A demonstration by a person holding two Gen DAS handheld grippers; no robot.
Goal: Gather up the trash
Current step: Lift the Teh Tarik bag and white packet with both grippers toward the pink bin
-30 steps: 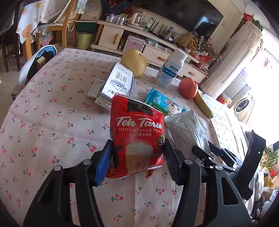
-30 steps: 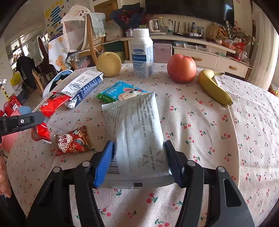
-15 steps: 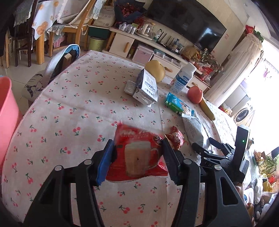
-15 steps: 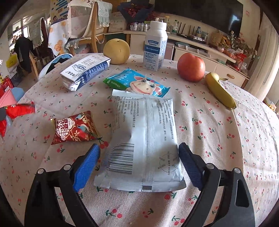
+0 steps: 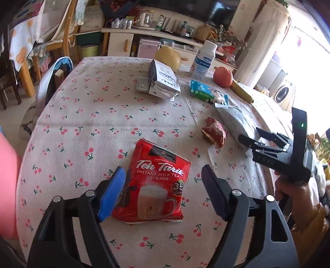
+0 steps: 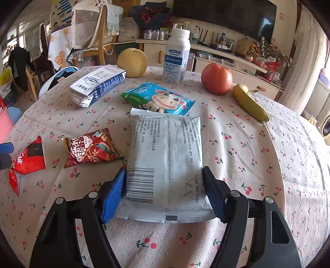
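Your left gripper (image 5: 163, 190) just opened wide; the red tea packet (image 5: 153, 185) lies loose near the desk (image 5: 82, 127) edge. Your right gripper (image 6: 164, 190) just closed, squeezing the white packet (image 6: 165, 165).

Both wrist cameras are looking steeply down, close over the tablecloth (image 5: 86, 115); both are catching the small red packet (image 5: 214, 134), at right and at left (image 6: 90, 148).

We're clearly in someone's living room at home: a cherry-print tablecloth (image 6: 268, 165), a big TV (image 6: 226, 18) above a cluttered low sideboard (image 6: 222, 61), wooden chairs (image 6: 99, 47) draped with cloths, and a washing machine (image 5: 283, 93) by the bright window.
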